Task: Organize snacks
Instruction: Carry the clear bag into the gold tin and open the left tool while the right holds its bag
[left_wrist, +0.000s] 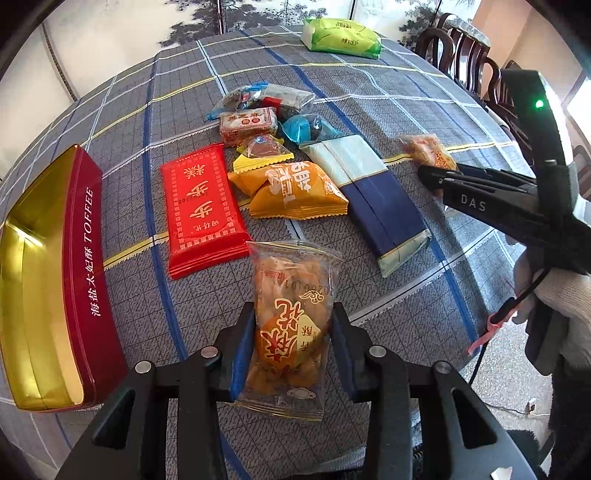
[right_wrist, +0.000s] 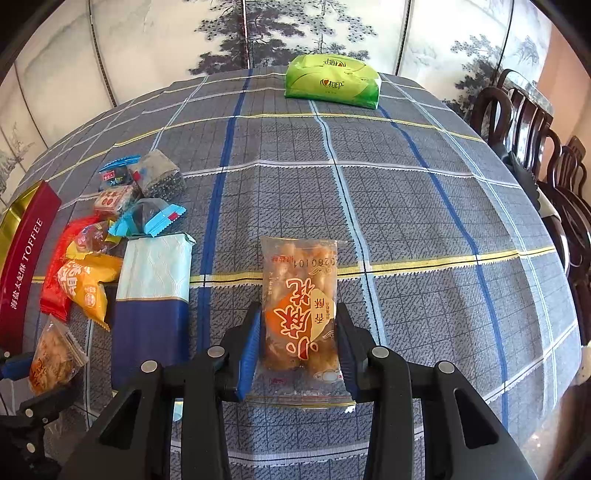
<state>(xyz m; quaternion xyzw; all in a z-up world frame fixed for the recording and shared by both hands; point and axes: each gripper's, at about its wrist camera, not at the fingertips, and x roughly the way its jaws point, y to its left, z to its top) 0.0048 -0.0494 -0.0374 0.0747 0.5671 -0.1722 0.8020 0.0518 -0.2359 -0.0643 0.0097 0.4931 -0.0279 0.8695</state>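
Note:
My left gripper (left_wrist: 293, 332) is shut on a clear packet of fried twists (left_wrist: 291, 288) with red and orange print, its blue pads pressing both long sides. My right gripper (right_wrist: 298, 328) is shut the same way on a second, matching twist packet (right_wrist: 299, 280) over the checked tablecloth (right_wrist: 406, 206). In the left wrist view the right gripper (left_wrist: 434, 177) shows at the right with its packet (left_wrist: 424, 147). The right wrist view catches the left gripper's packet (right_wrist: 55, 354) at the bottom left. An open red and gold toffee tin (left_wrist: 85, 258) lies at the left.
A pile of snacks lies mid-table: a red packet (left_wrist: 203, 206), an orange packet (left_wrist: 295, 188), a long blue and white packet (left_wrist: 369, 199) and small sweets (left_wrist: 251, 122). A green tissue pack (right_wrist: 332, 81) sits at the far edge. Dark wooden chairs (right_wrist: 535, 147) stand at the right.

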